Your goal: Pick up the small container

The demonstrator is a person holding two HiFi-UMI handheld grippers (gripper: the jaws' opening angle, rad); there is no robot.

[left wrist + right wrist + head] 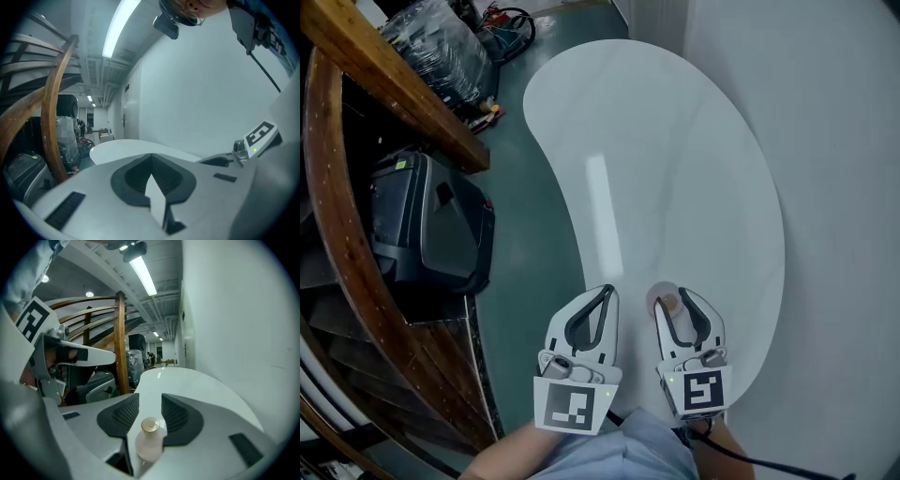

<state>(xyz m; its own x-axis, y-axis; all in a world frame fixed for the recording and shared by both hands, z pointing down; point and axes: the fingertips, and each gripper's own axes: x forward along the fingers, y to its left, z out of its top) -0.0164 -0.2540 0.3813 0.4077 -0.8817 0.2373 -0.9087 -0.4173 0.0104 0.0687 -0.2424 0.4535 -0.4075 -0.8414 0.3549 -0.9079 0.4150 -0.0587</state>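
A small pale pink container (667, 302) with a round cap stands upright near the front edge of the white kidney-shaped table (675, 141). My right gripper (681, 298) is around it; in the right gripper view the container (150, 439) stands between the dark pads, whose jaws are apart and not pressing on it. The right gripper (150, 397) is open. My left gripper (607, 291) hovers just left of it over the table's edge, its fingertips together and nothing between them. In the left gripper view the left gripper (152, 155) shows its pads meeting at the tip.
A curved wooden stair rail (328, 187) and a black case (431, 225) stand to the left across a strip of teal floor (530, 272). A plastic-wrapped bundle (441, 42) lies at the far left. A white wall (844, 141) runs along the table's right side.
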